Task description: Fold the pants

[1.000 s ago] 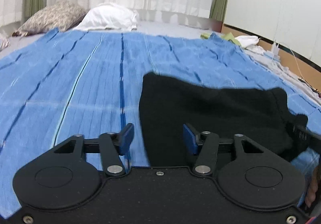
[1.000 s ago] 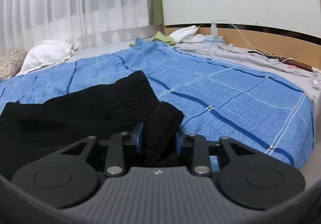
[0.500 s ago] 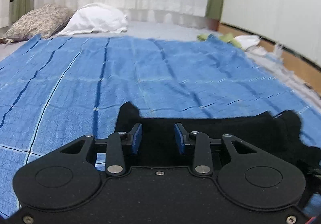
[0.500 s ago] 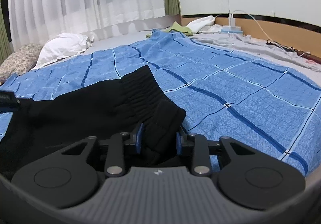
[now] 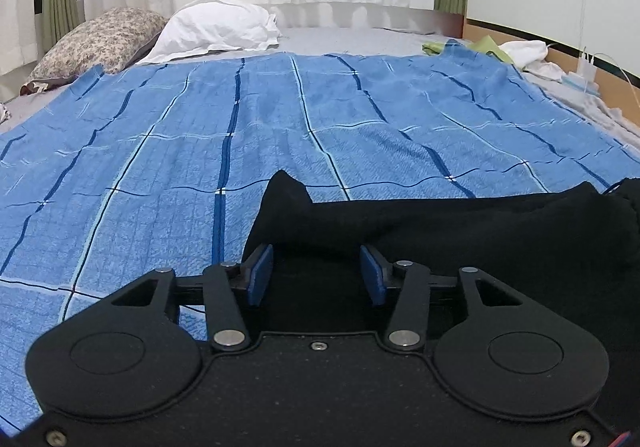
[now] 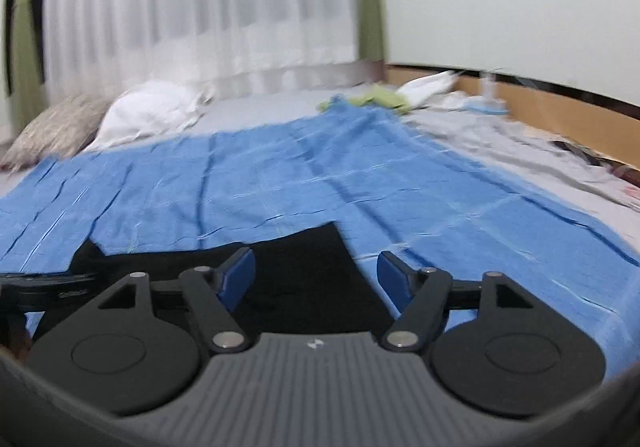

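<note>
The black pants (image 5: 460, 231) lie on the blue checked blanket (image 5: 280, 135), spread to the right in the left wrist view. My left gripper (image 5: 316, 275) is over their left end, its blue pads apart with black cloth lying between them. In the right wrist view the pants (image 6: 304, 267) lie flat just ahead. My right gripper (image 6: 316, 275) is open and empty above their right end. The left gripper's edge shows at the far left of that view (image 6: 44, 283).
A white pillow (image 5: 216, 27) and a flowered pillow (image 5: 96, 39) lie at the head of the bed. Green and white clothes (image 5: 508, 51) and a charger with cables (image 5: 584, 71) sit by the wooden edge on the right. Curtains hang behind.
My right gripper has opened and let go of the waistband, which now lies flat. It has lifted and the view blurs. My left gripper has opened wider than half a second ago.
</note>
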`<state>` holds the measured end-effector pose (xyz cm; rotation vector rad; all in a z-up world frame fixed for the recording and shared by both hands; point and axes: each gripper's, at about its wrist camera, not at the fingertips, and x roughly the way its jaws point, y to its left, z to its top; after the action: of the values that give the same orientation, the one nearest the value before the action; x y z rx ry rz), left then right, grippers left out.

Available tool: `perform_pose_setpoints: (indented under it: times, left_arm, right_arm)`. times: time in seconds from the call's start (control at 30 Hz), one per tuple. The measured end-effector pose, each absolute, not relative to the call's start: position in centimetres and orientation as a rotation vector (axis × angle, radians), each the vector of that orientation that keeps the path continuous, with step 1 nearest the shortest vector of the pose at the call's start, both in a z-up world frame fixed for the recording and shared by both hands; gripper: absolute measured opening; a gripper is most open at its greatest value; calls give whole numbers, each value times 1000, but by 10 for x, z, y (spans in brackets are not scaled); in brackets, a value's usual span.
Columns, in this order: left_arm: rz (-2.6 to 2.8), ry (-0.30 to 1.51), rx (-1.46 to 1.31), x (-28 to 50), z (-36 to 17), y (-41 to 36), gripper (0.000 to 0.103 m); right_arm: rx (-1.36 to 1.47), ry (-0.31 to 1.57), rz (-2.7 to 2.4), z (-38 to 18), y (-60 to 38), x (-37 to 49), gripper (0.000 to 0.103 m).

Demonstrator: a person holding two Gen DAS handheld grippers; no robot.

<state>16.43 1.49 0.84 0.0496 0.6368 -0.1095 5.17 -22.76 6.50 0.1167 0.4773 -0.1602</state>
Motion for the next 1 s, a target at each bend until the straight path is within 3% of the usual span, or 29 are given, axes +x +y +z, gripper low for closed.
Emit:
perform_pose_setpoints:
  times: [0.43,1.0]
  left_arm:
    - [-97,649,34,166,3,19,56]
    - [-78,670,-3,170,6,25,64]
  right_arm:
    - [-129,619,-103,22,-198,137,80]
    - [15,686,-87,3,-237,147,88]
